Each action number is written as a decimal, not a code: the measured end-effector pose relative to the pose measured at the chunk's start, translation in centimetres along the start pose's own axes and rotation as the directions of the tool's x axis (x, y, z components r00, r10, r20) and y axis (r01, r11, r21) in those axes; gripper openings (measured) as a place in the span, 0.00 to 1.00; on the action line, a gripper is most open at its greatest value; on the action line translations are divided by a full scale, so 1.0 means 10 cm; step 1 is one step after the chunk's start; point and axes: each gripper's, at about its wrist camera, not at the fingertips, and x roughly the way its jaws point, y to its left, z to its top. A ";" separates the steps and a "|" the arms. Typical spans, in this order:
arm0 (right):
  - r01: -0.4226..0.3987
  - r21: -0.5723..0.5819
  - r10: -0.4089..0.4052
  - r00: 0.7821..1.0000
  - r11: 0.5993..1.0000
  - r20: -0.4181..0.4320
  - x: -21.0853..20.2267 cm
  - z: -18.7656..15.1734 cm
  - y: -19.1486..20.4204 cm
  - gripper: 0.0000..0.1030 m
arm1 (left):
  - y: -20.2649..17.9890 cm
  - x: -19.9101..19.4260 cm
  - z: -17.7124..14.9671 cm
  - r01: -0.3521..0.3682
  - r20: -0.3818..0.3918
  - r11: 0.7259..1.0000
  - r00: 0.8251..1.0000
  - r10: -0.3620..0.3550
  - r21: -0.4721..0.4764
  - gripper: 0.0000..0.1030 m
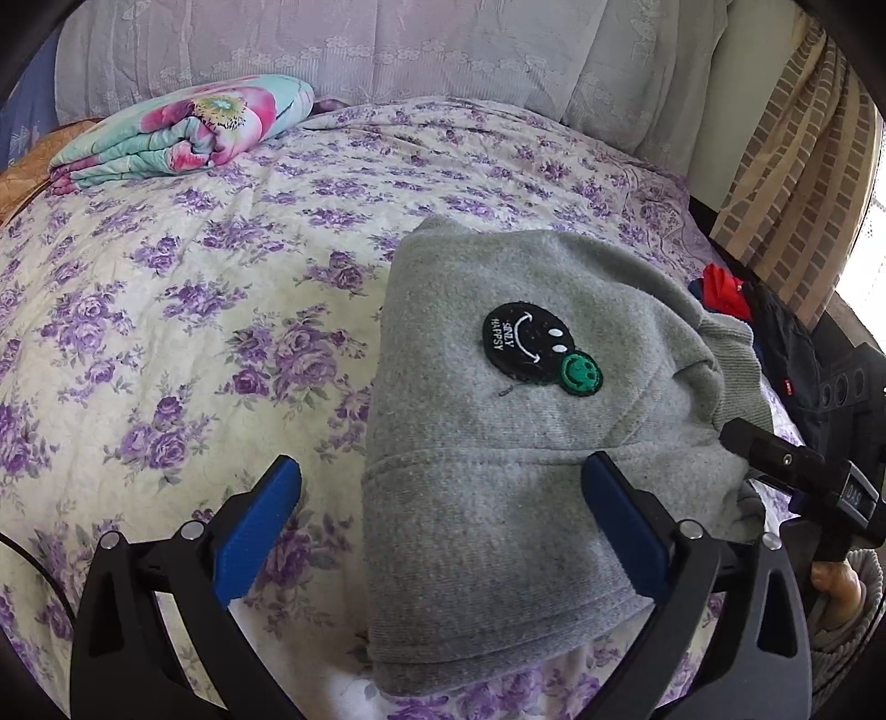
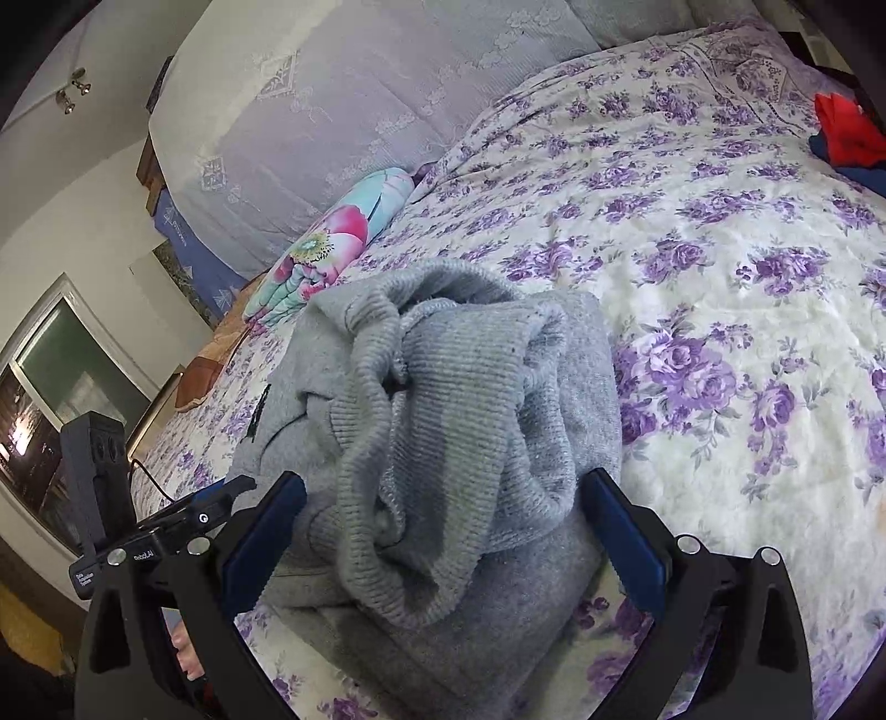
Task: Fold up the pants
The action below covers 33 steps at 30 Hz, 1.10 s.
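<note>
Grey sweatpants [image 1: 498, 443] lie folded into a compact bundle on the floral bedspread [image 1: 194, 332]. A black and green smiley patch [image 1: 540, 351] faces up. My left gripper [image 1: 440, 490] is open; its right finger rests over the bundle's near end, its left finger over the bedspread. In the right wrist view the pants [image 2: 443, 443] show their ribbed waistband bunched on top. My right gripper [image 2: 443, 498] is open and straddles the bundle's near end, holding nothing. The right gripper also shows at the right edge of the left wrist view [image 1: 786, 471].
A folded floral quilt [image 1: 183, 133] lies at the head of the bed by lace-covered pillows [image 1: 387, 50]. Red and dark blue clothes [image 1: 725, 288] sit at the bed's right edge, also in the right wrist view [image 2: 847, 133]. A curtain [image 1: 792, 166] hangs beyond.
</note>
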 end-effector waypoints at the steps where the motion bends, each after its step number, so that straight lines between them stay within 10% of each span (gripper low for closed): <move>1: 0.000 -0.001 0.000 1.000 1.000 0.004 0.00 -0.01 0.00 0.97 | -0.01 0.00 0.00 -0.005 0.005 1.000 1.000 0.005 0.004 0.96; 33: 0.000 0.056 0.002 0.999 0.998 -0.050 0.09 0.01 -0.10 0.97 | 0.01 -0.01 -0.04 -0.007 0.023 1.000 1.000 0.007 -0.004 0.96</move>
